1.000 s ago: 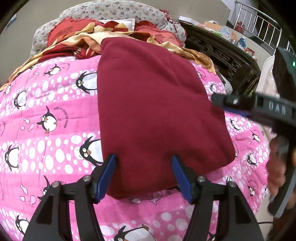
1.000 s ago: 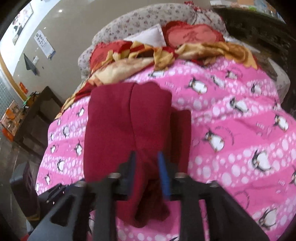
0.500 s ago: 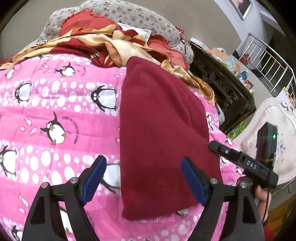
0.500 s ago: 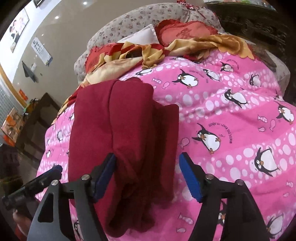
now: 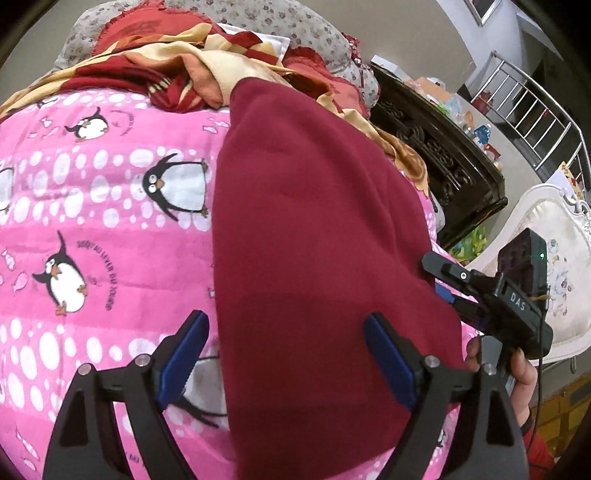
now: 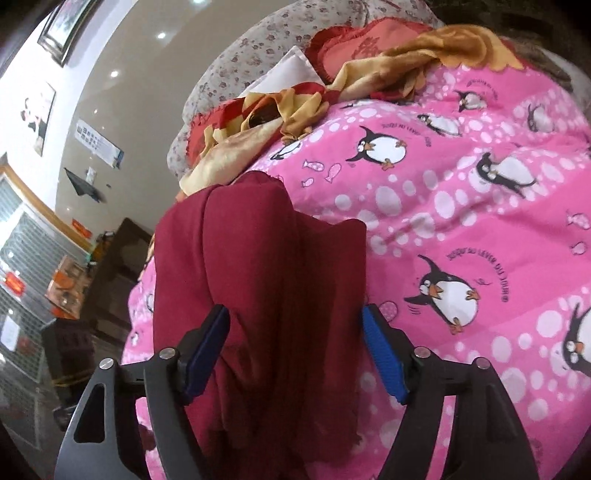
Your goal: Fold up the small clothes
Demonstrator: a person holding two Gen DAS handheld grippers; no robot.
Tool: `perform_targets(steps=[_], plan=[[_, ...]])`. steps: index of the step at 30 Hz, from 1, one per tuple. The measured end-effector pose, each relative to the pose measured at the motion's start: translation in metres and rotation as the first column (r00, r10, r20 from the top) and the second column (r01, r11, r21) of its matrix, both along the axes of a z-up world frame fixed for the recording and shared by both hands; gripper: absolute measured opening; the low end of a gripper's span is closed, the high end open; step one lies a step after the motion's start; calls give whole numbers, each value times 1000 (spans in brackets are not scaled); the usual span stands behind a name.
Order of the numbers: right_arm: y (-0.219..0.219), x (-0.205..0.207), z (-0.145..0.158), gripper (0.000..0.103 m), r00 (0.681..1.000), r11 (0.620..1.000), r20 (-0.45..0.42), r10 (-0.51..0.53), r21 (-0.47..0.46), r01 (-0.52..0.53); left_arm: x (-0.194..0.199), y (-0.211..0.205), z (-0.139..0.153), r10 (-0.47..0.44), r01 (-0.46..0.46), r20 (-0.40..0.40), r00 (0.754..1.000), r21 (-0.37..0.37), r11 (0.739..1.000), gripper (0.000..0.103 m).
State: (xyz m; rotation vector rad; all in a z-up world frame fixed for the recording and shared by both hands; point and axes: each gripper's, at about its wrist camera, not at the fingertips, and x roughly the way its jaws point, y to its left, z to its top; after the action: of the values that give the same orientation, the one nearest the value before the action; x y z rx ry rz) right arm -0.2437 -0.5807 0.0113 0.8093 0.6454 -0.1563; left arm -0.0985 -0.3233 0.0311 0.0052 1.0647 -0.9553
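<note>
maroon garment (image 5: 314, 240) folded on quilt (image 5: 92, 221)

My left gripper (image 5: 284, 354) and right gripper (image 6: 295, 349) had both just been opening, blue pads spread wide, gripping nothing; my hand (image 5: 517, 373) held the right one's handle.

Even, fairly bright indoor light; recessed ceiling spots (image 6: 161, 35) glare on the glossy wall. Shadows are soft. Both fisheye views bulge, with black vignetted corners and softened, slightly smeared edges
</note>
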Motion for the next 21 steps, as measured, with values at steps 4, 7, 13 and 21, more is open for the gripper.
perform_targets(steps=[4, 7, 13, 21], plan=[[0, 9, -5, 84, 999, 1000, -18, 27, 1, -27, 3, -10, -3, -13, 13, -4, 1000, 1, 1000, 91], [1, 15, -7, 85, 999, 999, -24, 40, -6, -40, 5, -16, -4, -18, 18, -1, 1000, 8, 1000, 92], [3, 18, -8, 85, 999, 999, -23, 48, -16, -49, 7, -23, -10, -17, 17, -17, 1000, 10, 1000, 94], [5, 25, -10, 87, 997, 996, -30, 72, -51, -73, 8, -37, -16, -6, 6, -30, 1000, 17, 1000, 96]])
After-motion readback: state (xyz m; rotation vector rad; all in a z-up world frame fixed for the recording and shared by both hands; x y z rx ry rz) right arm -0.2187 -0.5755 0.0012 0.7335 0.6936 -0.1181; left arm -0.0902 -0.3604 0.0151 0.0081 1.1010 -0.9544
